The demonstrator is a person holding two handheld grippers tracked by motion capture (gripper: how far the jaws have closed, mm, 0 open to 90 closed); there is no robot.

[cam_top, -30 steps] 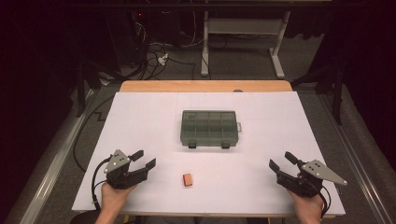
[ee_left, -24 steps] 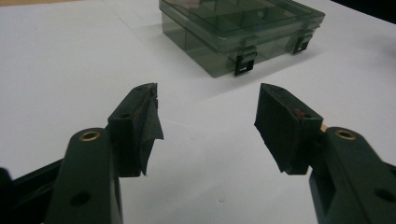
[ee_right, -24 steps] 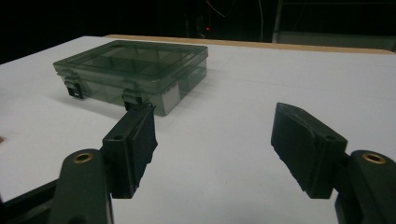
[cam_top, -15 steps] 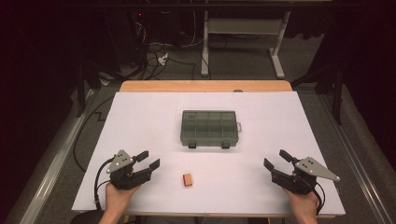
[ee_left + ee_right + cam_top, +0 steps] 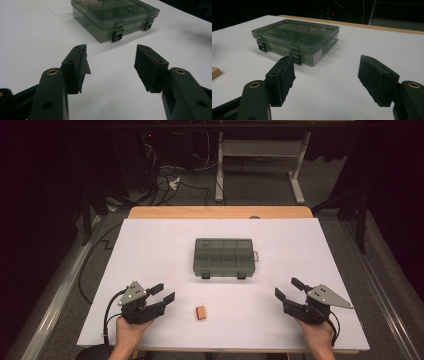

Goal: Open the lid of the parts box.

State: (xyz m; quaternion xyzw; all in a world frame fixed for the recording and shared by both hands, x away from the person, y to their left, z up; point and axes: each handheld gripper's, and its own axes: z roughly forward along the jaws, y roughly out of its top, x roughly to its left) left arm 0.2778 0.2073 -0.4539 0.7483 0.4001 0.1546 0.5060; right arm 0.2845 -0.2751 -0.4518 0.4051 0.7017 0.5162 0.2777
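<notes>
A dark translucent compartment box (image 5: 224, 257) was seen lying flat, lid closed, near the middle of the white table top (image 5: 150, 250), with its 2 black latches (image 5: 117, 35) turned toward the person. A small orange block (image 5: 201, 312) lay on the table nearer the person, between the 2 grippers and well apart from the box.

The left gripper (image 5: 162, 293) was held low over the table at the near left, pointed toward the block and box. Its jaws had just been closing a little but were still spread wide, and nothing was gripped between them; in the left gripper view (image 5: 111, 61) bare table was seen in the gap, with the box farther off.

The right gripper (image 5: 290, 287) was held at the near right, angled toward the box. Its jaws were spread wide with nothing held, as shown in the right gripper view (image 5: 327, 72), where the box lay beyond them and the block's corner (image 5: 215, 72) was cut by the left edge.
</notes>
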